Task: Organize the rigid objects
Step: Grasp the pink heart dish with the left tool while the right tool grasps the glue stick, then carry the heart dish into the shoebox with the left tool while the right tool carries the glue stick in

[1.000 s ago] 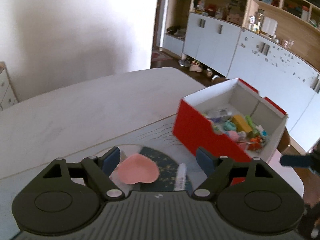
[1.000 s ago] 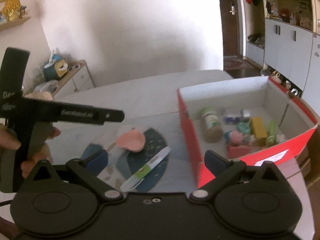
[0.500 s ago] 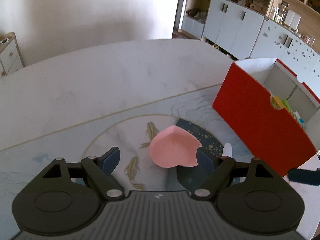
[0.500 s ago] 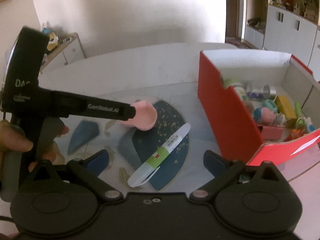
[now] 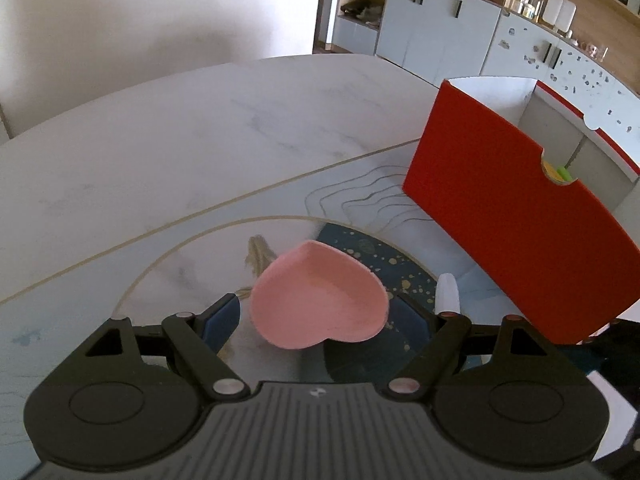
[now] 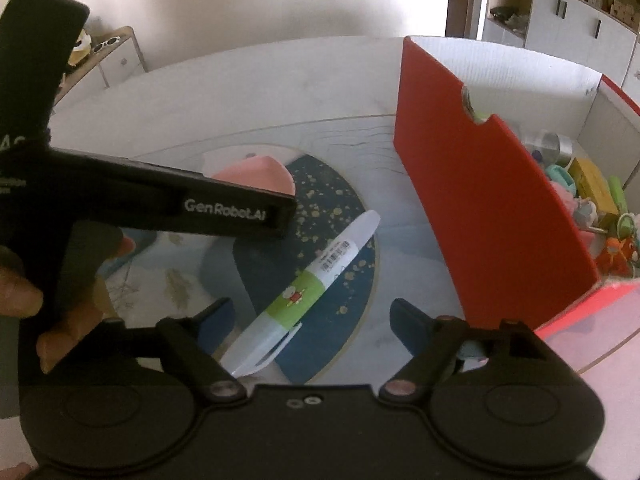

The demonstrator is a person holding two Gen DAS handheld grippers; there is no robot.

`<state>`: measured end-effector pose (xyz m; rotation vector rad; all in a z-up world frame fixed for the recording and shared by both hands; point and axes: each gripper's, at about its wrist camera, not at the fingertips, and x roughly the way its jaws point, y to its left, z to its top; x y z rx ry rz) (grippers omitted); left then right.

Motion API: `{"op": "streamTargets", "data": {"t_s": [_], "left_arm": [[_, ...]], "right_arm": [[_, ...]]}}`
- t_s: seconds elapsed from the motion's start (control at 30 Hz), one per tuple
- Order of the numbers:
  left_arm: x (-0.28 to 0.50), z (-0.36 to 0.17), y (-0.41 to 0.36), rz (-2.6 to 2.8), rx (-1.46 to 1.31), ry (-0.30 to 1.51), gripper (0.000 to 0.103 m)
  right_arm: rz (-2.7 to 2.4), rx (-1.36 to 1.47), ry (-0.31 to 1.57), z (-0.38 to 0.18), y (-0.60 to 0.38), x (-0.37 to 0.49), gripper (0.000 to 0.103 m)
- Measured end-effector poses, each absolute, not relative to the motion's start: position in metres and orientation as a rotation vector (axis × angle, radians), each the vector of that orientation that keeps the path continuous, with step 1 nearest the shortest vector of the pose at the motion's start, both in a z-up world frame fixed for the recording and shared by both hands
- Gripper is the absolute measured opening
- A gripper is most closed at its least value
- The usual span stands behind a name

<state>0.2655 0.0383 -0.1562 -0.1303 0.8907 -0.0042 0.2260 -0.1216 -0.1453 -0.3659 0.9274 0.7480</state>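
A pink heart-shaped dish (image 5: 320, 300) lies on the table between the open fingers of my left gripper (image 5: 316, 320); the fingers are not touching it. In the right wrist view the dish (image 6: 260, 174) is partly hidden behind the left gripper's body. A white and green pen (image 6: 308, 292) lies on the dark blue patch of the table, its clip end between the open fingers of my right gripper (image 6: 312, 320). Its tip shows in the left wrist view (image 5: 448, 292). A red box (image 6: 480, 208) with several small items stands to the right.
The round marble table (image 5: 180, 152) has a printed fish and blue pattern. White cabinets (image 5: 440, 36) and shelves line the far right wall. A low side cabinet (image 6: 116, 56) stands at the far left. The hand holding the left gripper (image 6: 24, 288) is at the left.
Both grippers have come down and closer: the left one around the pink dish, the right one around the pen's near end. Both stay open.
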Motion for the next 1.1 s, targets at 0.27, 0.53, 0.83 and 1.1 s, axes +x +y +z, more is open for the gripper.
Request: {"op": "streamTargets", "data": {"t_s": [0.27,0.53,0.83,1.1], "left_arm": [[0.274,-0.164,0.034,0.000,-0.119,0.898,0.084],[0.277,-0.169,0.035,0.026,-0.117,0.886,0.084],[0.273,-0.168,0.036,0.028,-0.127,0.873,0.078],[0.268,-0.165,0.042,0.036,-0.138,0.874,0.078]], "right_arm": [[0.740,-0.433,0.919,-0.153,-0.106,0.230,0.067],[0.716,-0.457,0.902,-0.156,-0.101,0.236,0.050],[0.690,-0.451,0.886,-0.154,-0.108,0.240,0.022],[0.686,-0.411,0.876,-0.146,-0.117,0.239,0.016]]}}
